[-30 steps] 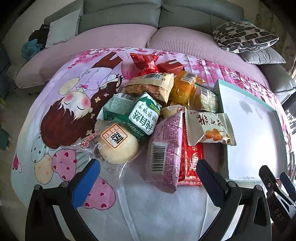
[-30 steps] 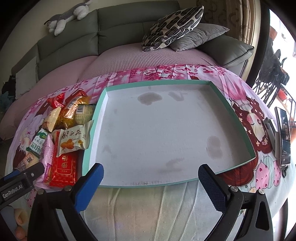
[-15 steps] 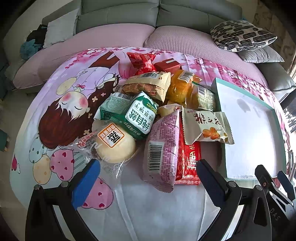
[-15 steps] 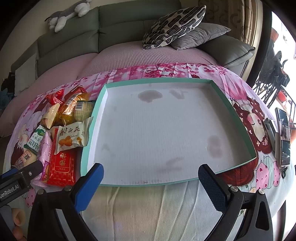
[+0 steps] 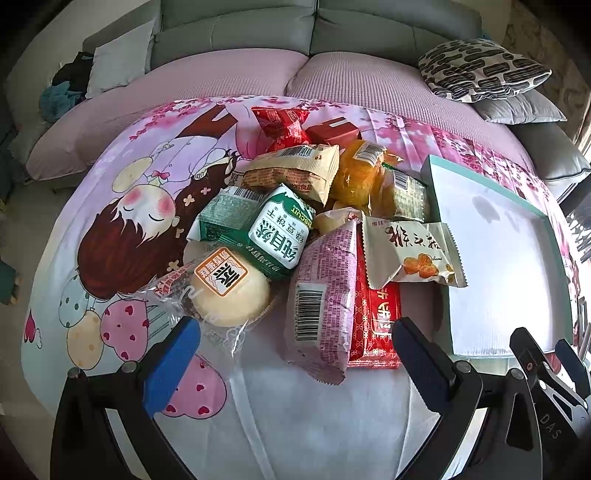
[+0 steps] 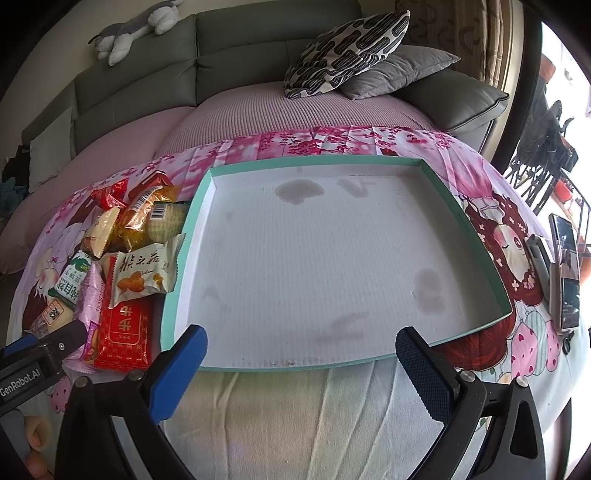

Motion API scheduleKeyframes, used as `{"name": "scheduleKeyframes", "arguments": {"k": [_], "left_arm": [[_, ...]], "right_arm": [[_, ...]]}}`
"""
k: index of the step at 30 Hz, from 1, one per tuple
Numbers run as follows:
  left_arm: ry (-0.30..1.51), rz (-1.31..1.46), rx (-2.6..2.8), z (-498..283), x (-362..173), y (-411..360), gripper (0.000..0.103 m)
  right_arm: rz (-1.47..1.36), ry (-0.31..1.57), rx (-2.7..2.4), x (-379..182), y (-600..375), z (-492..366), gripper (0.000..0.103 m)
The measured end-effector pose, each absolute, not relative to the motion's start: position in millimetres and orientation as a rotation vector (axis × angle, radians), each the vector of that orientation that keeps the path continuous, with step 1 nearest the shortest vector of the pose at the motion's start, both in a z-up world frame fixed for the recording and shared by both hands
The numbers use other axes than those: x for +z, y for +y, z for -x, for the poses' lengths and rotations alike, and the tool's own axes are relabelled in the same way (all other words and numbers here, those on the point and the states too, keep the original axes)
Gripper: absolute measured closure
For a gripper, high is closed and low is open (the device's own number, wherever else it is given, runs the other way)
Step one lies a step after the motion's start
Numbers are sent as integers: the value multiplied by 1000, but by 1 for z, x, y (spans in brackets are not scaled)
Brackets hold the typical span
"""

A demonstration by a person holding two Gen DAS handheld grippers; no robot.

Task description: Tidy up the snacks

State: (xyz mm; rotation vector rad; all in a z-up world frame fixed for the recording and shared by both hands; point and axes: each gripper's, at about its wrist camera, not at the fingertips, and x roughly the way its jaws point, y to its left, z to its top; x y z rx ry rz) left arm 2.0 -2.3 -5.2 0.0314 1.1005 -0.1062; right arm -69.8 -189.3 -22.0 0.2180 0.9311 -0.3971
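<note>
Left gripper (image 5: 295, 354): black frame, silver screws, blue finger pads (image 5: 171, 365). Right gripper (image 6: 301, 362) matches. White "GenRobot.AI" lettering marks the left one's side.

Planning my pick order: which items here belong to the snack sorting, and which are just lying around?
Part of the job:
- snack pile
- teal tray, nothing in it yet
- left tool and right tool, both open

Just lying about:
- patterned cushion
- grey cushion
- plush toy
- phone

You're facing a table w/ a pink cartoon-print cloth (image 5: 122, 206). On it, left: a heap of snack packets (image 5: 295, 229). Just right of the heap: a shallow teal-rimmed tray (image 6: 186, 236). A phone (image 6: 565, 273) at far right edge.
</note>
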Motion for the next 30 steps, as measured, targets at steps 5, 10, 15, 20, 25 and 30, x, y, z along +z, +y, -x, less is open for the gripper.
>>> {"name": "scheduleKeyframes", "arguments": {"k": [5,10,15,20,25,30], "left_arm": [[1100,-29,-106,-2,-5,-2,0],[1094,-26,-113,-2,-4,-1,0],[1075,-22,-133,-1,-2,-2,0],[1050,30,-130,-5,3,9,0],[1051,138,-73,-12,2,39,0],[1066,154,-55,-19,-5,49,0]], "right_arm": [[-217,931,-398,-22,-189,70,0],[-220,927,-401,-21,-190,71,0],[-216,931,-402,-22,-189,70,0],[-206,925,-388,-22,-184,67,0],[-208,933,-304,-26,-167,57,0],[-187,922,-212,-24,-146,44,0]]}}
